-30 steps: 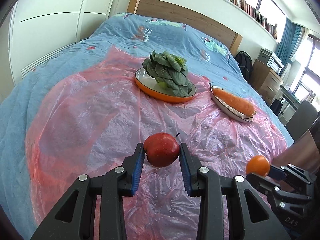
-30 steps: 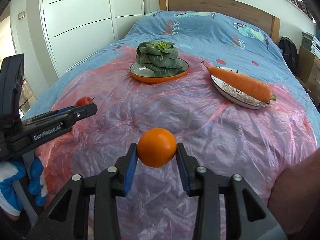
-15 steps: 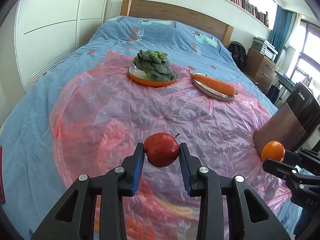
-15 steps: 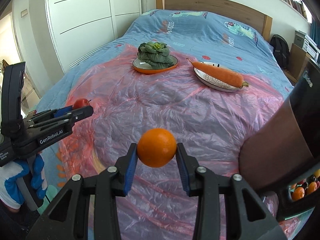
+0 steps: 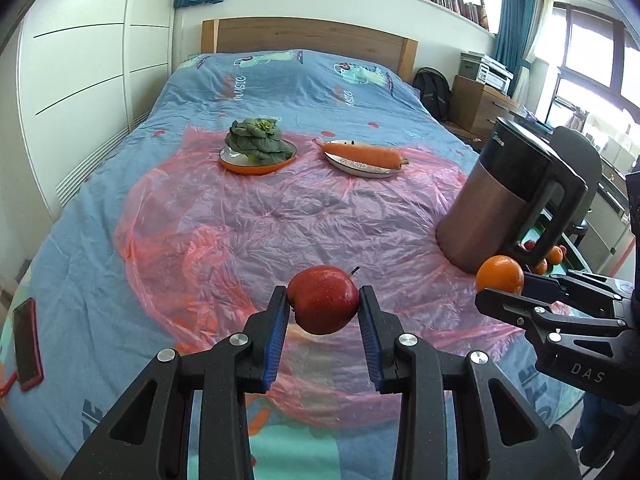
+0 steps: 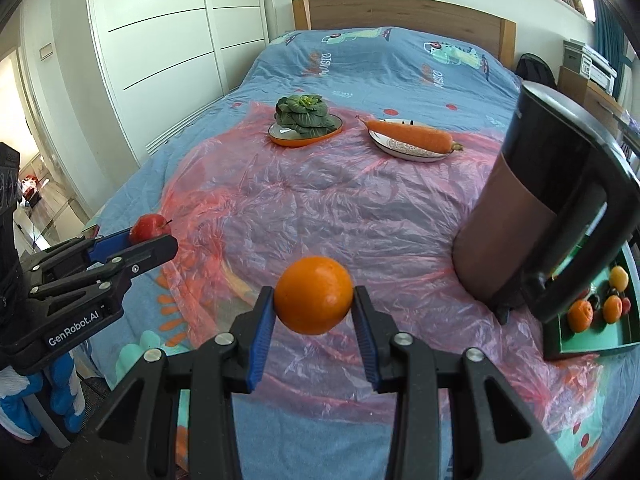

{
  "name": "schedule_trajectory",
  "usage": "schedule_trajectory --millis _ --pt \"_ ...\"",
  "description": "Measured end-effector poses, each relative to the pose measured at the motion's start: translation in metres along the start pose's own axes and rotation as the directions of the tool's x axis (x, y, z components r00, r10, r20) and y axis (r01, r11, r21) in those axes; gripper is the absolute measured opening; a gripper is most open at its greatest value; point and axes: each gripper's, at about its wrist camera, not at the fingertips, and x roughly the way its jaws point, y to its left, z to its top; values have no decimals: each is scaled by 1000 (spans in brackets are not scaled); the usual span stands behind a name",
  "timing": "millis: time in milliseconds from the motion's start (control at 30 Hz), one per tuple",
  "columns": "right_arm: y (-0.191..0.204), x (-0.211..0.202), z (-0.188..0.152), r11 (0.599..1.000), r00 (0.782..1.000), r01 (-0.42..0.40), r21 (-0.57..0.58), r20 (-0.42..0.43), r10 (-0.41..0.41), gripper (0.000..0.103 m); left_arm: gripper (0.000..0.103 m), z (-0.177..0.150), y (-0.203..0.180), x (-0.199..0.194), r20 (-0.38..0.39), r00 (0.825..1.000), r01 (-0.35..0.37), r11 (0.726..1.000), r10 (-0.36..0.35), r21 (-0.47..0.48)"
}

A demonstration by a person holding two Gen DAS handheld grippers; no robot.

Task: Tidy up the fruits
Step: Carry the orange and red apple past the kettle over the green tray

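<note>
My left gripper (image 5: 323,309) is shut on a red apple (image 5: 323,299), held in the air above the near end of the pink plastic sheet (image 5: 280,216). My right gripper (image 6: 314,307) is shut on an orange (image 6: 314,294), also lifted over the sheet. Each gripper shows in the other's view: the orange (image 5: 500,274) at the right of the left wrist view, the apple (image 6: 149,228) at the left of the right wrist view. A green tray (image 6: 588,348) with several fruits sits at the bed's right edge, behind a kettle.
A copper and black kettle (image 6: 532,216) stands on the sheet at the right. Far off, an orange plate (image 5: 258,166) holds leafy greens and a white plate (image 5: 360,166) holds a carrot. A phone (image 5: 27,344) lies on the blue bedspread at the left.
Both grippers pulled back and rose with their fruits still gripped. The plates now look farther away, and the kettle and fruit tray have come into view at the right.
</note>
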Motion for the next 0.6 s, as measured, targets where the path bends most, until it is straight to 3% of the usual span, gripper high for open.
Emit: schedule_trajectory --millis 600 --pt "-85 -71 -71 984 994 85 157 51 -95 47 30 -31 -97 -23 -89 995 61 988 -48 144"
